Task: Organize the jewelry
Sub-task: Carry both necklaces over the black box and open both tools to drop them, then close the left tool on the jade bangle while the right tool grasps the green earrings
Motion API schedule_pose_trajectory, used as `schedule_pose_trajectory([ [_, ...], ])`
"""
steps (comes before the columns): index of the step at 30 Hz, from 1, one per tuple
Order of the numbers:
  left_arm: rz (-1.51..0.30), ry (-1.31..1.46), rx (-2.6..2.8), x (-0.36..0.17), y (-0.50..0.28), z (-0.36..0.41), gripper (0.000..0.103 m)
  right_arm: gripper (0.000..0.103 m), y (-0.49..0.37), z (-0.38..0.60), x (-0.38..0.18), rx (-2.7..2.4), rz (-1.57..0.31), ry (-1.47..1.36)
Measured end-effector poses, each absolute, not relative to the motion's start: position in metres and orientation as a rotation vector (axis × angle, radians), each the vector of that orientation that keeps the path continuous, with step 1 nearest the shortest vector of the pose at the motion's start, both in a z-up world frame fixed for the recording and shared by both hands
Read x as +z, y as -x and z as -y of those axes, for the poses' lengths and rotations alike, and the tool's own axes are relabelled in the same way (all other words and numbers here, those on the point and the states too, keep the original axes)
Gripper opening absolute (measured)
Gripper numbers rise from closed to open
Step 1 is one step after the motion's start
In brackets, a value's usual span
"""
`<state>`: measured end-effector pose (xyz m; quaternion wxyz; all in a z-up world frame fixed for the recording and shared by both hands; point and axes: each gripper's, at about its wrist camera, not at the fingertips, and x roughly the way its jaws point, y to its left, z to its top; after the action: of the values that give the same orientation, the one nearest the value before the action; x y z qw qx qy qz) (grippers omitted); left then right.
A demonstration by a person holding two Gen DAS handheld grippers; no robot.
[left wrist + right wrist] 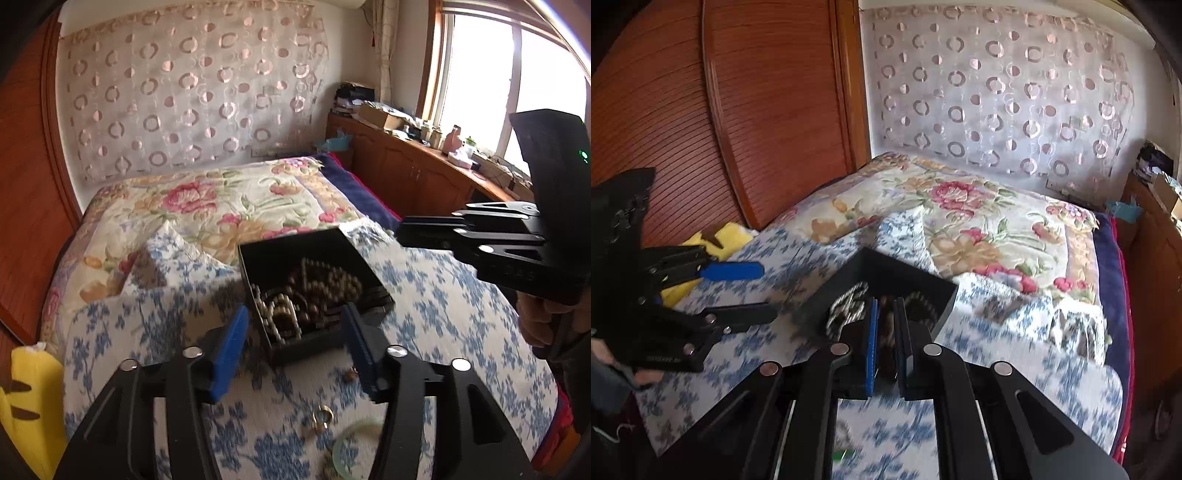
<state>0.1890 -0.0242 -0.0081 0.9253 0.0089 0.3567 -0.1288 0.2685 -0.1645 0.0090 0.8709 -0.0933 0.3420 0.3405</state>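
Note:
A black open box (291,254) sits on the blue-flowered bedspread, holding several bead bracelets and necklaces (314,288). My left gripper (295,350) hovers open just in front of the box, its blue pads (229,354) wide apart with nothing between them. A gold ring (323,417), a pale green bangle (351,450) and a small brown bead (349,374) lie loose on the spread below it. My right gripper (886,343) is shut above the box (886,269). I cannot tell the dark brown in its narrow gap from the beads (849,299) behind. The left gripper (757,293) shows open at the left.
A yellow cloth (29,398) lies at the bed's left edge beside wooden wardrobe doors (738,110). A floral quilt (207,206) covers the far bed. A cluttered wooden cabinet (406,162) runs under the window on the right.

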Motion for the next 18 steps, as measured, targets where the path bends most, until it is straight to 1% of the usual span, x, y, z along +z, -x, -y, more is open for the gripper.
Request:
schedule_pose_trajectory([
  [2, -0.739, -0.016, -0.266, -0.013, -0.182, 0.023, 0.062, 0.010, -0.255, 0.172, 0.002, 0.718, -0.727, 0.188],
  [6, -0.764, -0.017, -0.288, -0.025, -0.170, 0.025, 0.074, 0.010, -0.232, 0.179, -0.013, 0.712, -0.753, 0.168],
  [9, -0.783, -0.026, -0.288, -0.034, -0.163, 0.027, 0.076, 0.010, -0.217, 0.184, -0.026, 0.699, -0.773, 0.161],
  [10, -0.793, -0.027, -0.291, -0.038, -0.160, 0.029, 0.079, 0.010, -0.214, 0.185, -0.029, 0.695, -0.780, 0.157],
  [11, -0.797, -0.025, -0.294, -0.040, -0.157, 0.030, 0.085, 0.010, -0.208, 0.188, -0.034, 0.690, -0.787, 0.152],
  [14, -0.812, -0.031, -0.296, -0.049, -0.150, 0.033, 0.087, 0.010, -0.196, 0.190, -0.046, 0.677, -0.804, 0.166],
  [16, -0.830, -0.035, -0.290, -0.056, -0.147, 0.036, 0.087, 0.020, -0.189, 0.192, -0.054, 0.669, -0.815, 0.173],
  [17, -0.837, -0.038, -0.290, -0.059, -0.145, 0.037, 0.087, 0.031, -0.187, 0.193, -0.058, 0.664, -0.825, 0.166],
  [18, -0.846, -0.039, -0.291, -0.063, -0.143, 0.038, 0.088, 0.038, -0.185, 0.194, -0.063, 0.660, -0.834, 0.162],
])
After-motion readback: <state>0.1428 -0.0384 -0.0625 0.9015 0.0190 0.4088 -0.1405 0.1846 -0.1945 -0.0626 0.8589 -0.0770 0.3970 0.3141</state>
